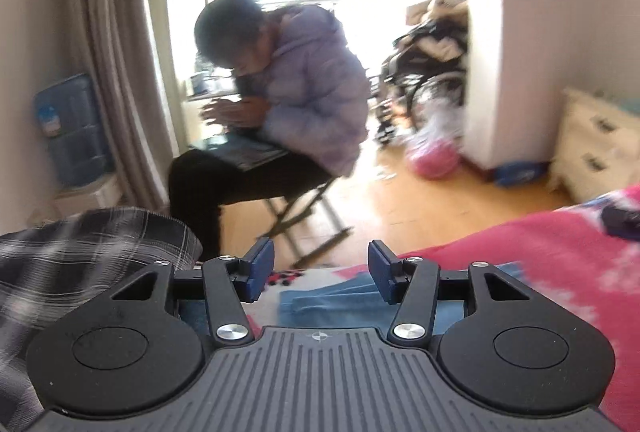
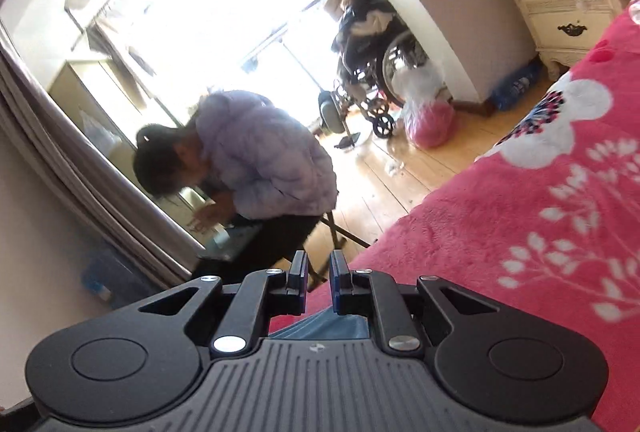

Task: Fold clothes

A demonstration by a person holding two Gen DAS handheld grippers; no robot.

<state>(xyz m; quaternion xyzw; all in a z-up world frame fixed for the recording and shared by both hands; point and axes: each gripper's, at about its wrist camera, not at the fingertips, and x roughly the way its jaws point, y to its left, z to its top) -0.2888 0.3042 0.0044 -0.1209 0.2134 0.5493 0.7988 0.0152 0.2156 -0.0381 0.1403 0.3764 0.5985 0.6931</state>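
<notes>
My left gripper point(image 1: 321, 274) is open wide and holds nothing. My right gripper point(image 2: 319, 282) is open just a little, also with nothing inside. The blue clothes point(image 1: 320, 298) lie under both, near the pink blanket's point(image 2: 520, 232) edge.

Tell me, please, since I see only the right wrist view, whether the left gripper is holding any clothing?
Observer: No. The left gripper has its fingers apart with nothing between them.
Operator: Thank you. Is any garment lying close to it?
Observer: Yes, a bunched black-and-white plaid fabric garment lies just to its left.
</notes>
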